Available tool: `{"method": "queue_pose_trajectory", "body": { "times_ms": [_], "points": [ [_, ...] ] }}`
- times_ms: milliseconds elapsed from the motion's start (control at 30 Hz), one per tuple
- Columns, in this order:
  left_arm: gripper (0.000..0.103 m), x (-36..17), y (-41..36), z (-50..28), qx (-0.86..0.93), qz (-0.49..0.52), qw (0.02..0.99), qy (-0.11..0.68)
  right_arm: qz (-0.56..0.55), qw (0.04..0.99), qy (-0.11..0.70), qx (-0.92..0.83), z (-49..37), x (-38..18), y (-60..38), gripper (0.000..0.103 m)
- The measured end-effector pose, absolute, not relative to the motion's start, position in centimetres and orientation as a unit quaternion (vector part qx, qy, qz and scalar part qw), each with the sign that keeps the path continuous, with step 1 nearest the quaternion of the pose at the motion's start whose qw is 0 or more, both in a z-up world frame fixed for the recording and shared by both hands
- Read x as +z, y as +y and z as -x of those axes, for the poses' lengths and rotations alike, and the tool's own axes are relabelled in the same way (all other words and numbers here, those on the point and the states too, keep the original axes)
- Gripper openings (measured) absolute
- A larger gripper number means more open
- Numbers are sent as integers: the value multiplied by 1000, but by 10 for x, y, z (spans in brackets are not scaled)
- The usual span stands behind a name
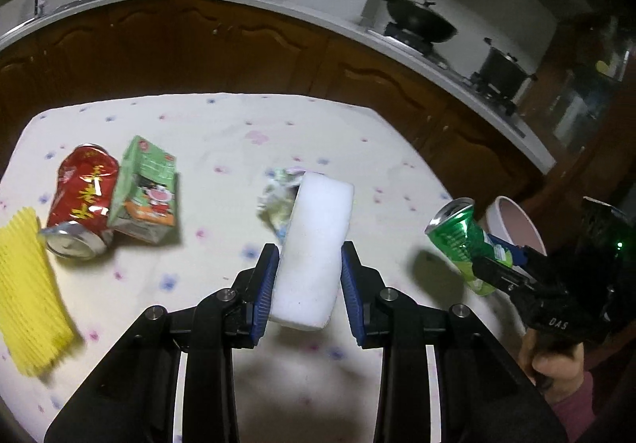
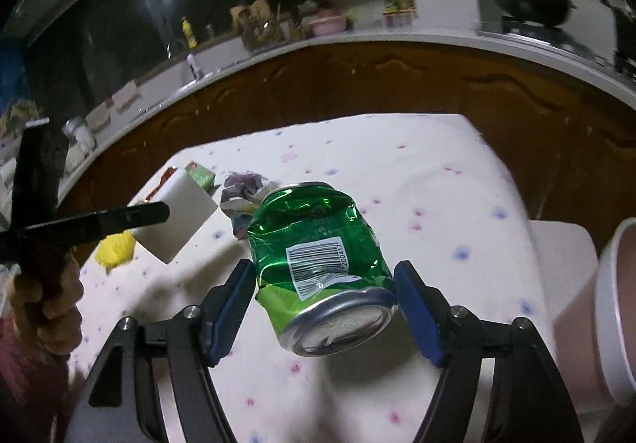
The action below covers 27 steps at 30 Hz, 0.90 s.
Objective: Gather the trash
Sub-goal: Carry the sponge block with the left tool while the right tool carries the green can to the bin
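Observation:
My left gripper (image 1: 309, 250) is shut on a white foam block (image 1: 318, 212), held on edge above the flowered tablecloth (image 1: 222, 133). Off to the right, my right gripper (image 2: 324, 272) is shut on a crushed green can (image 2: 318, 244), its base toward the camera and clear of the cloth. The left wrist view shows that same green can (image 1: 457, 236) tilted in the air at the table's right edge. A crushed red can (image 1: 81, 200), a green drink carton (image 1: 145, 192), a crumpled wrapper (image 1: 278, 200) and a yellow foam net (image 1: 28, 292) lie on the cloth.
A white bin with a pink inside (image 2: 620, 308) stands just past the table's right edge, beside the green can. Behind the table runs a dark wooden counter (image 1: 238, 33) with a wok (image 1: 421, 22) and a pot on the stove. A person's hand (image 2: 47, 304) holds each gripper.

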<state>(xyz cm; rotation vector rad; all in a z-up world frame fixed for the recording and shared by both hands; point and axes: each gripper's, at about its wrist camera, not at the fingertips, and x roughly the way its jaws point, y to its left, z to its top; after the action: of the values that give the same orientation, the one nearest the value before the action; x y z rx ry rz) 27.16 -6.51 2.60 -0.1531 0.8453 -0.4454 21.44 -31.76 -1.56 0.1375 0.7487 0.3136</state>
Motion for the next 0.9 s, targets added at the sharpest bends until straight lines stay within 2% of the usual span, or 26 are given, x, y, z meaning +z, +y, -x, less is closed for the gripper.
{"method": "queue_pose_trajectory", "body": {
  "times_ms": [900],
  "points": [
    [30,53,-210,-229,-334,50,855,394,-131,942,309,27,-116,18,-453,73]
  ]
}}
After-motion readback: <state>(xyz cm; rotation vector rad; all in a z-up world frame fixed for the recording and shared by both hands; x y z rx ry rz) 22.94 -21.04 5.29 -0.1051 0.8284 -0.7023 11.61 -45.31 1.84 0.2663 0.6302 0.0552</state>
